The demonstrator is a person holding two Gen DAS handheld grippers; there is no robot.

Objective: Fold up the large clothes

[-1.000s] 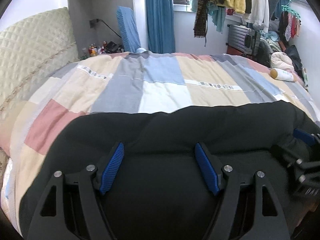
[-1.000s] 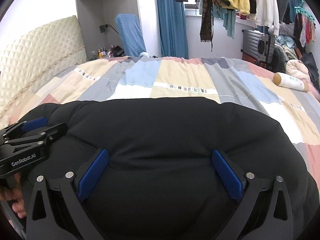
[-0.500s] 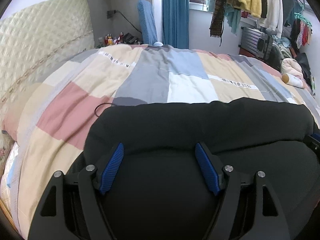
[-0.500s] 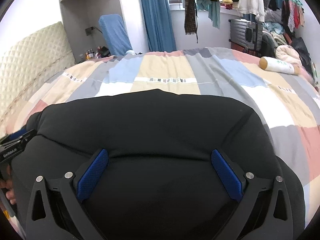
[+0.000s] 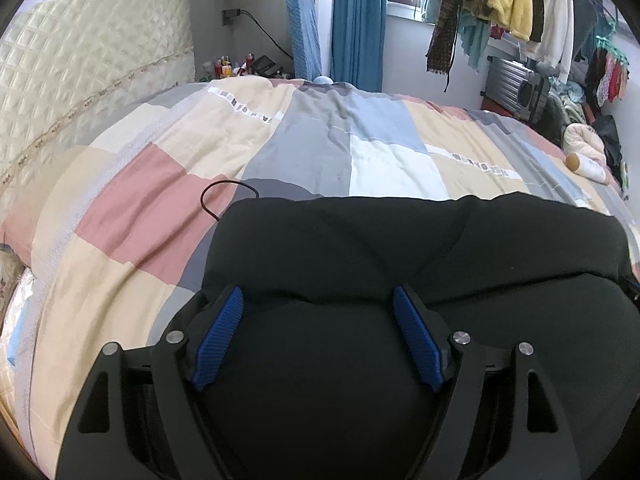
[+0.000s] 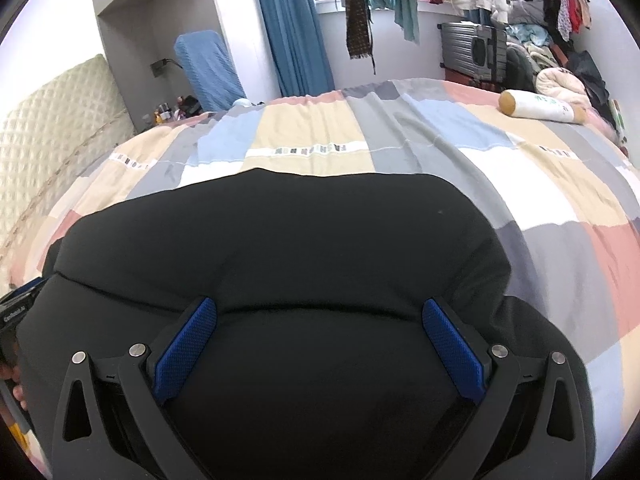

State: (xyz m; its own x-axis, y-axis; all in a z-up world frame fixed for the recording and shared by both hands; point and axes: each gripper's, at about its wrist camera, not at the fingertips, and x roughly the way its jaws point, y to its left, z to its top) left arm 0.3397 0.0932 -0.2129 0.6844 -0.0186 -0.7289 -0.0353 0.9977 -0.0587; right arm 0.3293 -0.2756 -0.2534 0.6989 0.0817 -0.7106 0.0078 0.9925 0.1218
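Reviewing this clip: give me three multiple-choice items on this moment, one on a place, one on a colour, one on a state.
1. Where does the bottle lie?
A. on the bed's far right
B. on the garment
C. on the floor

2. What colour is the garment?
A. yellow
B. black
C. blue

3. How does the right gripper stand?
A. shut on the bottle
B. out of view
C. open

Key: 1 A, it rests on the quilt near the far right edge. 2 B, the cloth is black throughout. 3 C, its fingers are spread wide over the garment.

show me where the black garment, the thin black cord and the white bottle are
black garment (image 6: 288,248), right wrist view, upper folded layer.
cord (image 5: 208,196), left wrist view, left side of its loop on the quilt.
bottle (image 6: 540,106), right wrist view, middle of its white body.
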